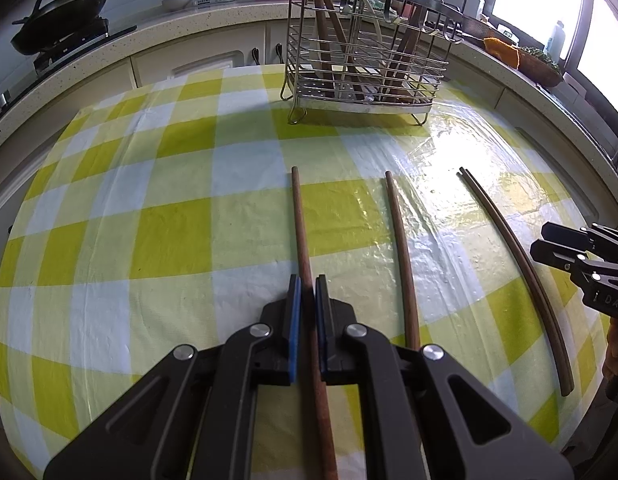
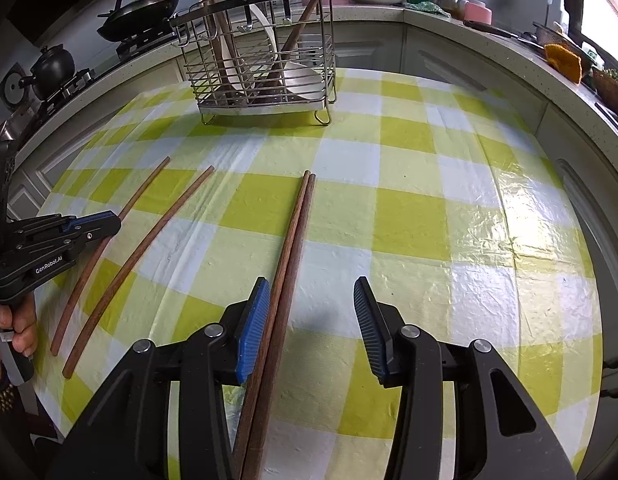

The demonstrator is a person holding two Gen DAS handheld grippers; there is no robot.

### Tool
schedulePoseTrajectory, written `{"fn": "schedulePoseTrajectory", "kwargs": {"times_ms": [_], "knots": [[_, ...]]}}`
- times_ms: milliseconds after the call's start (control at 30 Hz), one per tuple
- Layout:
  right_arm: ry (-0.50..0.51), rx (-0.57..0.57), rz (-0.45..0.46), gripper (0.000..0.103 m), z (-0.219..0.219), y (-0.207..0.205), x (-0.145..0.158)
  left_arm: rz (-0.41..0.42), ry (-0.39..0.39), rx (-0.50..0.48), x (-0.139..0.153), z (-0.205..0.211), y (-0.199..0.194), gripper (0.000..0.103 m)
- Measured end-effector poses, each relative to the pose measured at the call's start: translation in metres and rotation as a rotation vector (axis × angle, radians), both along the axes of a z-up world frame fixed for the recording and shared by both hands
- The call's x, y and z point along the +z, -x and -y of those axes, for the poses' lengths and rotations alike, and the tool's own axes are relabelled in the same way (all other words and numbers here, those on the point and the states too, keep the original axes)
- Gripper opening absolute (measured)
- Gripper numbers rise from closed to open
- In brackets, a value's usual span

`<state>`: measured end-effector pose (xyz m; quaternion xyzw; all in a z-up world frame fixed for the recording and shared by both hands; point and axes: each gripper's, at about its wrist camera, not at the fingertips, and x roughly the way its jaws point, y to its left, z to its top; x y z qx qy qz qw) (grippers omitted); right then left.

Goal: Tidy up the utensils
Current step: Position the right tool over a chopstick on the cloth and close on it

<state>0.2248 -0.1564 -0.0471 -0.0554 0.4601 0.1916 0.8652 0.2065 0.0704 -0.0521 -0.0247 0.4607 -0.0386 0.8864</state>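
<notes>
chopstick pair (image 2: 287, 264) base cut off (bottom edge), rack (image 1: 365, 46) contents indistinct

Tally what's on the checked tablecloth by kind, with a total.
Loose single chopsticks: 2 — one between the left gripper's fingers, one beside it.
Chopstick pairs lying together: 1, between the right gripper's open fingers.
Wire utensil racks: 1.
Total: 4 chopsticks, 1 rack.
</notes>
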Motion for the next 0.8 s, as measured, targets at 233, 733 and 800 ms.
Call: {"fn": "schedulePoseTrajectory", "kwargs": {"times_ms": [233,733,800], "knots": [[0.01,-0.019,-0.016,0.043,0.0,-0.009,-0.009,0.0,0.007,-0.001,0.0,-0.001,0.0,0.008],[0.069,-0.03,-0.003,0.037,-0.011,-0.011,-0.014,-0.009,0.015,-0.001,0.0,-0.001,-0.002,0.008],[0.073,-0.028,0.003,0.03,-0.011,-0.011,-0.014,-0.011,0.015,0.0,0.0,-0.001,-0.002,0.008]]}}
